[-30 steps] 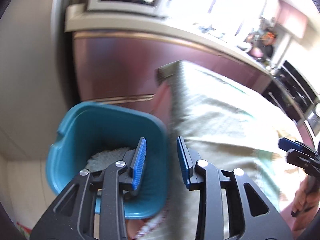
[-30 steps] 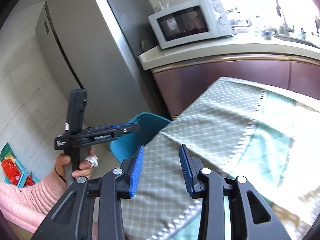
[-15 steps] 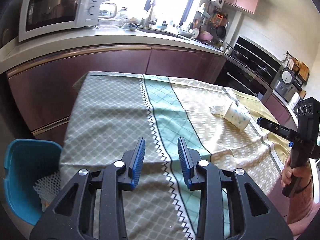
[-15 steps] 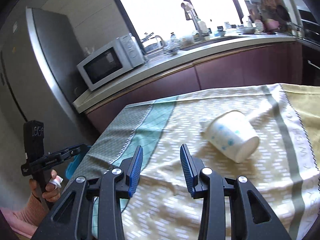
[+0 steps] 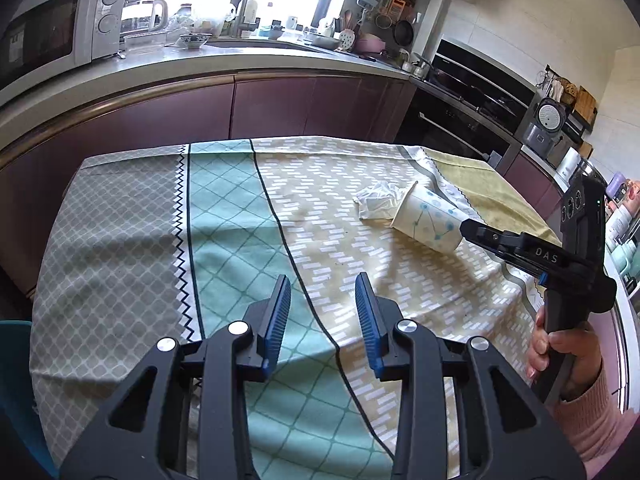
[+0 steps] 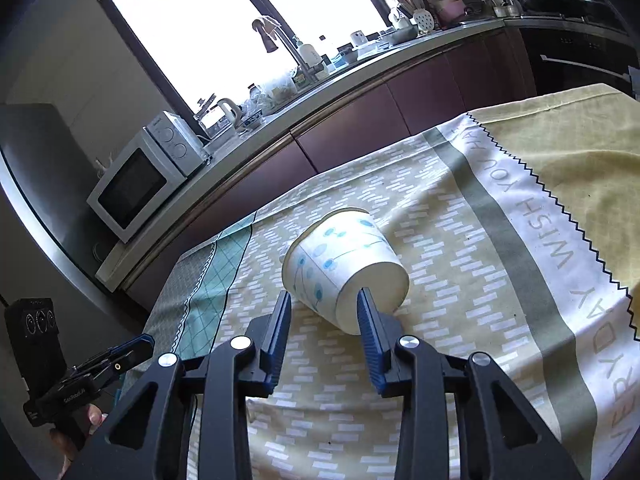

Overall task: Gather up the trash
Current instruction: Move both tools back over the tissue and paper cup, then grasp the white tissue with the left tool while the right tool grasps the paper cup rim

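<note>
Right wrist view: right claw (image 6: 323,300) just narrowing, spread beside tipped cup (image 6: 344,266); left claw (image 5: 322,286) spread; cloth (image 6: 560,264) reading "EVERYDAY WISH YOU".

One paper cup (image 6: 344,264) is seen lying just ahead of the right gripper (image 6: 324,310). One crumpled tissue (image 5: 376,199) is seen beyond the cup. One tablecloth (image 5: 224,216) is spread below both grippers. One microwave (image 6: 138,182) is seen far ahead.
</note>
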The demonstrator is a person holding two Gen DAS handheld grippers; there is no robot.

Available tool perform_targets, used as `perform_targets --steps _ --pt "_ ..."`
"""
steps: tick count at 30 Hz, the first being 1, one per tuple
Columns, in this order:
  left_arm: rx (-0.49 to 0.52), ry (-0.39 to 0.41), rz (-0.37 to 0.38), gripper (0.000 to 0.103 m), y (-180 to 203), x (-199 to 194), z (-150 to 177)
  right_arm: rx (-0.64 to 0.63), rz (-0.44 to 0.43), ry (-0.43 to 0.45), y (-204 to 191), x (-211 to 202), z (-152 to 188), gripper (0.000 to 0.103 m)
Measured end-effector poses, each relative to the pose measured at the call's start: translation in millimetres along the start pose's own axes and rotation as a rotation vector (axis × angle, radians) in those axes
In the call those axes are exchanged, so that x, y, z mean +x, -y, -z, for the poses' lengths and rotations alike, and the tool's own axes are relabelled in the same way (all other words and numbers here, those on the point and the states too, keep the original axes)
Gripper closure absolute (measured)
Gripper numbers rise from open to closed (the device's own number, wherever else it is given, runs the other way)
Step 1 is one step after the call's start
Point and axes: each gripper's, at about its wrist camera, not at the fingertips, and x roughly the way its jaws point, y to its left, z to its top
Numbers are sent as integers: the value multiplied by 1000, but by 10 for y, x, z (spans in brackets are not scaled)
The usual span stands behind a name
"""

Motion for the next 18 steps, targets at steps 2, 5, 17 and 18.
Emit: perform_targets --steps 2,5,17,18 --pt "8 -4 3 70 25 32 -24 29 -6 2 58 29 -5 87" --pt "22 -10 4 70 55 83 -76 60 -30 4 123 23 -12 97" --pt "107 -77 18 70 425 752 -497 90 -103 49 360 -405 -36 102" --pt "104 -86 26 70 464 833 -537 92 -105 50 387 -444 -28 102"
